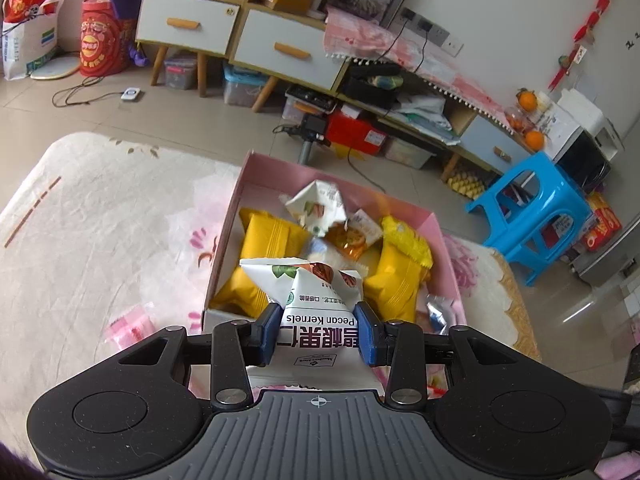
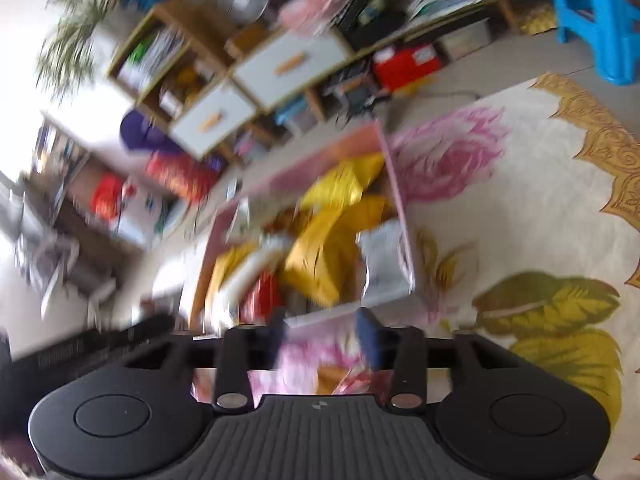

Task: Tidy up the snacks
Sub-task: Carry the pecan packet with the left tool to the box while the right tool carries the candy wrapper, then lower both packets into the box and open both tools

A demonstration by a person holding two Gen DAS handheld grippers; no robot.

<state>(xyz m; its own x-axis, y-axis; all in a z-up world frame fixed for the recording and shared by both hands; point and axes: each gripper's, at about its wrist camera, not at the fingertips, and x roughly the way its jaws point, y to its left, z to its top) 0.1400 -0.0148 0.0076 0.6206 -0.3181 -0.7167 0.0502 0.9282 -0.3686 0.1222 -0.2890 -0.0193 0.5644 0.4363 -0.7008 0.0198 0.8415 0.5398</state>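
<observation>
A pink open box lies on a flowered cloth and holds yellow snack packs, a white nut pack and an orange packet. My left gripper is shut on a white pecan kernels pack, held above the box's near edge. In the blurred right wrist view the same pink box shows with yellow packs and a silver pack inside. My right gripper stands open in front of the box's near wall, and nothing is between its blue fingers.
A pink packet lies on the cloth left of the box. A blue plastic stool stands beyond the cloth at the right. Low cabinets with white drawers and cluttered shelves line the far wall. A black device sits at left.
</observation>
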